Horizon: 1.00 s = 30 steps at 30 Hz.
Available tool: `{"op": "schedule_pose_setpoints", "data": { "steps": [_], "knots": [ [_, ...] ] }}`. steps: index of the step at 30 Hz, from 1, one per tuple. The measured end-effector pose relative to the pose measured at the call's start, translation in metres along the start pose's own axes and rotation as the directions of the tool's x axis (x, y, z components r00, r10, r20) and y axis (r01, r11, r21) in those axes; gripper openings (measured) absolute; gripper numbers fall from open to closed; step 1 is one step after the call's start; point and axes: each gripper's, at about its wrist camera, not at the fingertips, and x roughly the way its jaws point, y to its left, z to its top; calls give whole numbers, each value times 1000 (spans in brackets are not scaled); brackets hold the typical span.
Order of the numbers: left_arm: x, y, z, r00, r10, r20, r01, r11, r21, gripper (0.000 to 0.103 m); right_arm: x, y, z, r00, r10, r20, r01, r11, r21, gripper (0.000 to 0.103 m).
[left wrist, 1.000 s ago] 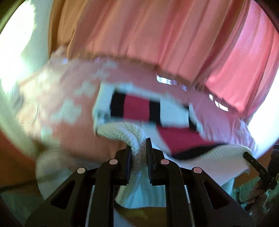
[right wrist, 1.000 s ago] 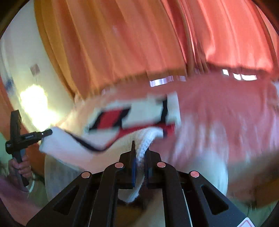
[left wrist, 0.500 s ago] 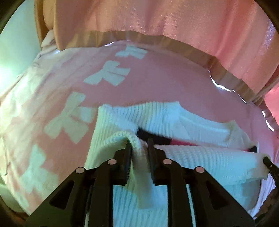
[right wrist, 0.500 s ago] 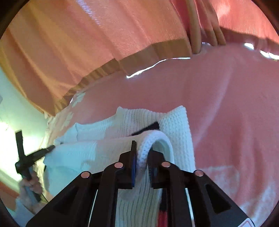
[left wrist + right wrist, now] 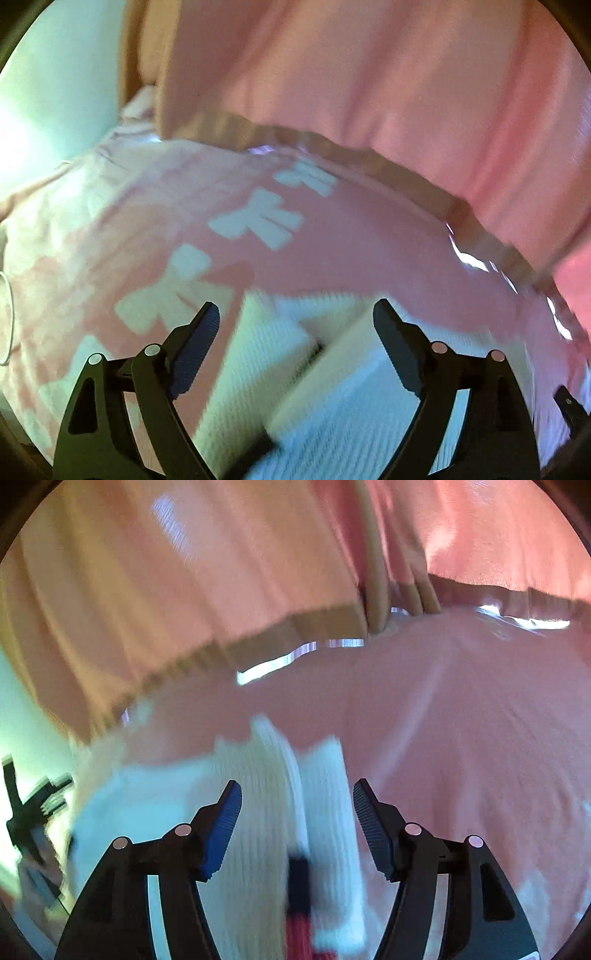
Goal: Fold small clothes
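A small white knit sweater (image 5: 332, 387) with red and black stripes lies folded on a pink bedspread (image 5: 332, 236). My left gripper (image 5: 295, 314) is open above the sweater's left edge, jaws wide apart, holding nothing. In the right wrist view the sweater (image 5: 280, 812) lies in folds, a red and black strip showing low between the fingers. My right gripper (image 5: 297, 794) is open over the sweater's right edge. Both views are blurred by motion.
The bedspread has white bow prints (image 5: 258, 221) on its left part. Pink and orange curtains (image 5: 369, 74) hang along the far edge of the bed, also in the right wrist view (image 5: 184, 572). A pale wall (image 5: 55, 92) is at far left.
Both grippers carried the sweater's edge over and down onto the bed, folding it. Both have now opened and let go of the sweater.
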Motion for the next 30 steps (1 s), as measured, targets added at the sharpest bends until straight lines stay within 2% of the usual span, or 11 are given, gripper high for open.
{"op": "schedule_pose_setpoints", "data": {
  "steps": [6,9,10,12,15,19,23,26,28,29,30],
  "knots": [
    [-5,0,-44,993,4,-115,9,993,119,90,-3,3,-61,988,2,-151,-3,1000,-4,62],
    [-7,5,-59,989,28,-142,-2,984,176,86,-10,12,-77,991,-53,-120,47,998,-52,54],
    [-7,7,-63,988,26,-150,2,983,184,79,-11,16,-79,992,-71,-107,63,995,-71,47],
    [-6,9,-69,985,69,-160,-32,974,225,43,-12,21,-83,992,-90,-90,80,991,-106,7],
    [-11,16,-66,985,69,-161,-35,978,205,18,-22,25,-80,997,-58,-56,52,993,-103,6],
    [-36,32,-64,980,-9,-197,34,992,124,14,-59,17,-77,1000,-9,-10,9,999,-45,6],
    [-27,53,-82,955,14,-295,3,998,59,9,-43,0,-90,980,-94,-177,91,996,-24,6],
    [-34,46,-80,961,50,-273,-22,994,105,12,-32,8,-90,963,-170,-209,154,984,-91,9],
    [-49,38,-75,969,51,-241,-22,993,120,13,-39,12,-86,973,-142,-182,128,988,-87,11],
    [-60,31,-70,978,41,-203,-13,990,140,17,-45,14,-80,980,-127,-156,115,990,-84,14],
    [-68,24,-66,984,36,-174,-8,987,160,35,-49,15,-75,983,-122,-139,110,989,-94,17]
  ]
}}
